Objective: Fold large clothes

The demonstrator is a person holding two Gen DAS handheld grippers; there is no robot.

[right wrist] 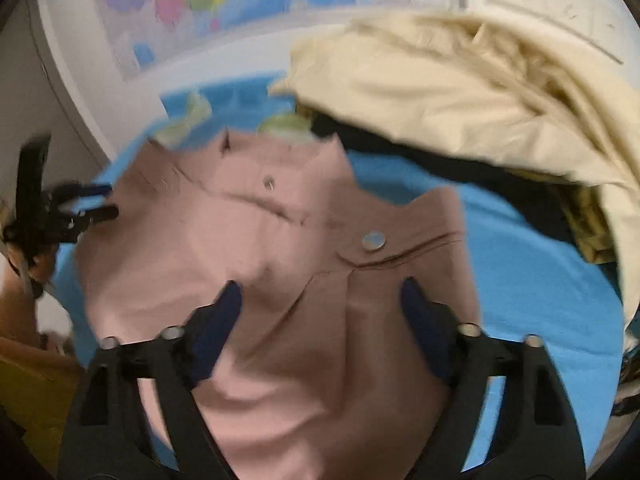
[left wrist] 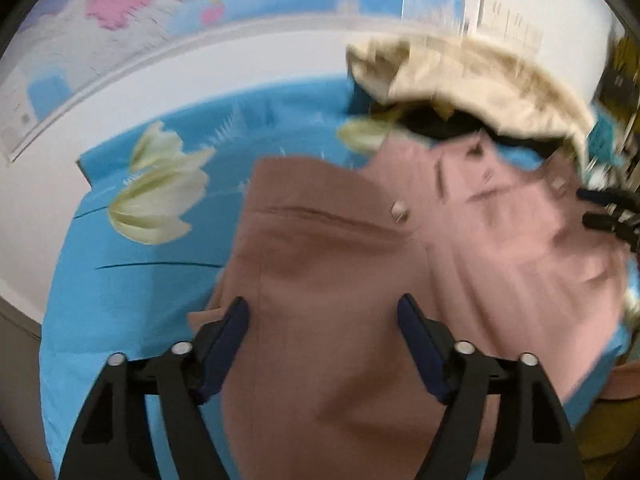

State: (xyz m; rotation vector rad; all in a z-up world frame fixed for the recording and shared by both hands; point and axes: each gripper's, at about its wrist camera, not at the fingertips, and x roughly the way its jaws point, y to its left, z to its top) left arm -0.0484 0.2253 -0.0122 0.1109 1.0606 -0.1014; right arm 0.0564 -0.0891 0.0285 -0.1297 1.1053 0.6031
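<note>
Bed w/ a blue sheet (left wrist: 132, 280) printed w/ pale tulips. Lying directly on it: a pink coat (right wrist: 280, 248) w/ round buttons, spread over the near-centre. Far right: a cream garment (right wrist: 460, 112) in a heap, on top of sth dark (right wrist: 472, 168) — can't tell what. Sheet bare at left + near right.

The left gripper (left wrist: 323, 316) hangs open over a pink garment (left wrist: 340, 280) on a blue floral sheet (left wrist: 132, 288).

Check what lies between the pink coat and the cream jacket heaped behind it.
In the right wrist view, a dark garment and a strip of blue sheet separate the pink coat from the cream jacket.
</note>
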